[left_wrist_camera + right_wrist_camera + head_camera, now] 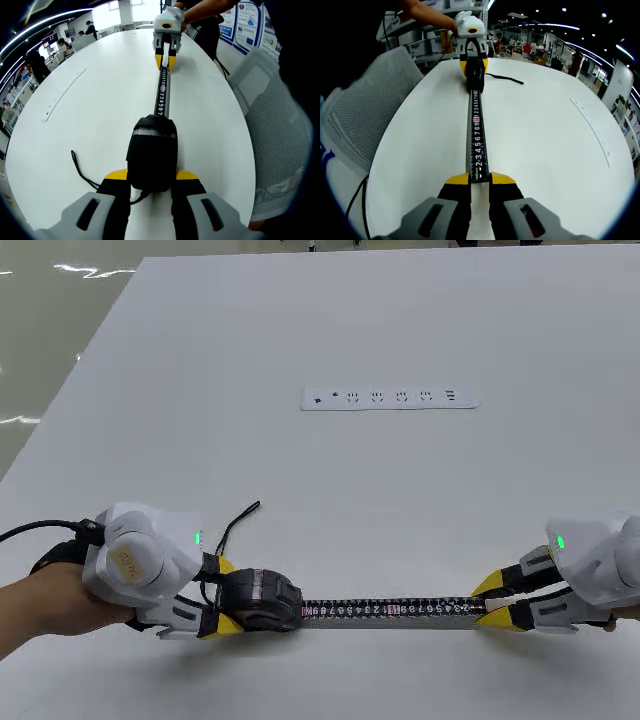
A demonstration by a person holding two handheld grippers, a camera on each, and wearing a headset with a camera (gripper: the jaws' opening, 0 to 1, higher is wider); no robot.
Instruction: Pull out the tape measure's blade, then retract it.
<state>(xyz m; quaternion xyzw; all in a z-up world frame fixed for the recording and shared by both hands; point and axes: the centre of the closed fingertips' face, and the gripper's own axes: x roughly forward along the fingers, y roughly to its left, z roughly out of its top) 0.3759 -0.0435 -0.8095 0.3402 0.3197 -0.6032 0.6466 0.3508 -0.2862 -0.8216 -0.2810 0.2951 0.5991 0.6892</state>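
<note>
The tape measure's case (262, 600) sits at the near left of the white table (400, 500). The left gripper (225, 597) clamps it across its sides, jaws closed onto it. The blade (390, 609) runs straight out to the right, flat on the tabletop, its long axis left to right. The right gripper (488, 602) pinches the blade's tip, jaws nearly together. Retracting would likely mean the right gripper travelling left along that line toward the case. The wrist strap (238, 524) trails off the case's far side, and a socket strip (390, 398) lies well apart, farther off.
</note>
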